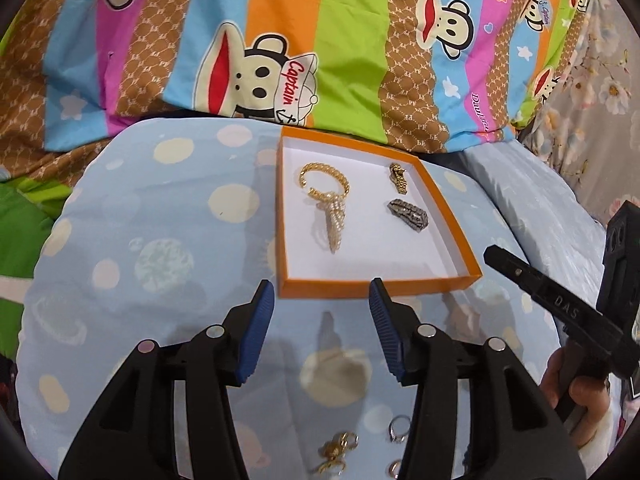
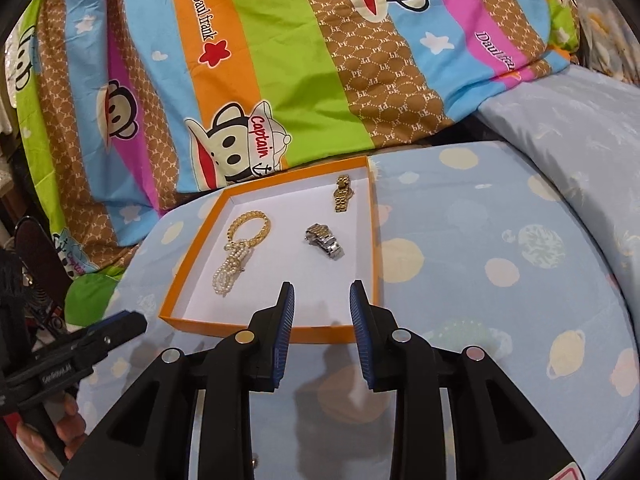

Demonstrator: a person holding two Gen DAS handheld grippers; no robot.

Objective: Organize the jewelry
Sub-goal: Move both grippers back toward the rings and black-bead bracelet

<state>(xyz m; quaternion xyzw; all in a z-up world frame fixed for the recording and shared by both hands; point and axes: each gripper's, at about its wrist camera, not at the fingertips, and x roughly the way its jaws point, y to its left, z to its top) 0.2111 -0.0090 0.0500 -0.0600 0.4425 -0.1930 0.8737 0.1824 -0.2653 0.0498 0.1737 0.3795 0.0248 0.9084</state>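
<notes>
An orange tray (image 1: 449, 216) (image 2: 192, 256) with a white floor lies on a light blue dotted cushion. In it are a gold chain bracelet (image 1: 324, 178) (image 2: 248, 226) with a pearl strand (image 1: 334, 220) (image 2: 230, 270) over it, a gold watch (image 1: 398, 178) (image 2: 342, 194) and a silver watch (image 1: 408, 216) (image 2: 324, 240). My left gripper (image 1: 323, 294) stands open just short of the tray's near wall, with nothing between its pads. My right gripper (image 2: 322, 286) hangs open and empty over the tray's near edge.
Loose gold jewellery (image 1: 334, 454) and a silver ring (image 1: 398, 430) lie on the cushion (image 1: 160, 240) beneath my left gripper. A striped cartoon-print quilt (image 1: 340, 40) is piled behind the tray. A hand (image 1: 576, 396) holds the right gripper's handle at the right edge.
</notes>
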